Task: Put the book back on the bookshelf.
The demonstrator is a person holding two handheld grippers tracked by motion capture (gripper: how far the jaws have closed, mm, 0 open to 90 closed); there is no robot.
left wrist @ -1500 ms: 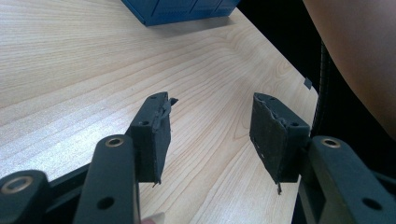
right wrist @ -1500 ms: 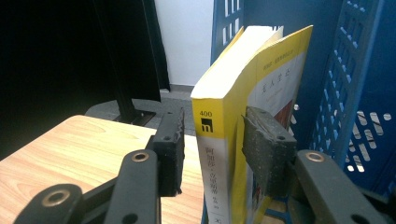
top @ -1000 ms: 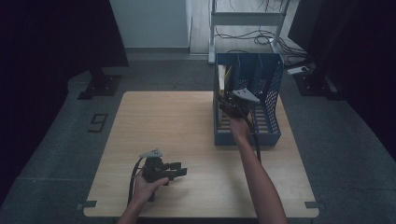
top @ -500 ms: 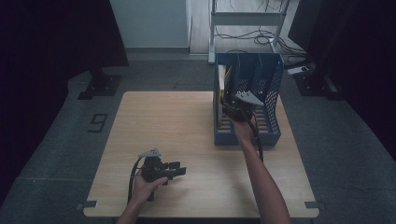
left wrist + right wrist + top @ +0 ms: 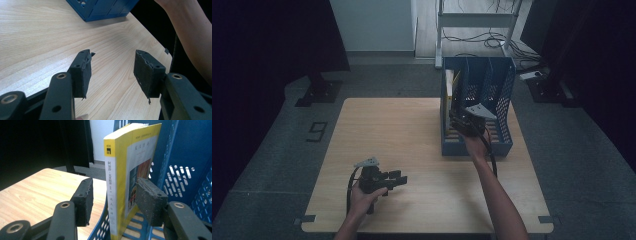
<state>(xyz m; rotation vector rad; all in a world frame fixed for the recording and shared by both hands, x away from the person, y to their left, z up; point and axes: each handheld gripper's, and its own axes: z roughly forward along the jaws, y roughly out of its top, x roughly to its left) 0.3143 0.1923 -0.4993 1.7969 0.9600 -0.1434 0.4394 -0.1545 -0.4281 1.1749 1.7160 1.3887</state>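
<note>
One book [image 5: 125, 180] stands upright in the blue rack [image 5: 499, 95], in the leftmost slot, which in the high view lies right of centre in the frame. In the right tool's own view the book sits at the middle: a yellow paperback with a white panel down the spine and another on the cover, dark printed characters on both, a small black mark under a number at the top of the spine, and a reddish picture on the lower cover. The page block shows at the top edge (pale, slightly fanned). Its foot rests on the slatted floor of the rack, and the cover faces a perforated blue divider.

The right tool [image 5: 113, 195] has its jaws either side of the book, the left one outside the rack wall and clear of the spine, the right one close against the cover; a gap shows on the spine side, so the book is straddled rather than clamped. The jaws have just been opening a little, with the book between them.

The left tool [image 5: 393, 180] lies low on the table [image 5: 412, 150] in the lower left of the high view, held in a hand [image 5: 362, 195], jaws parted with nothing but bare wood between them.

Counted: one book, one rack with three slots visible from above, two tools, one table. A white shelf frame [image 5: 477, 20] with cables stands on the floor at the top of the high view.
</note>
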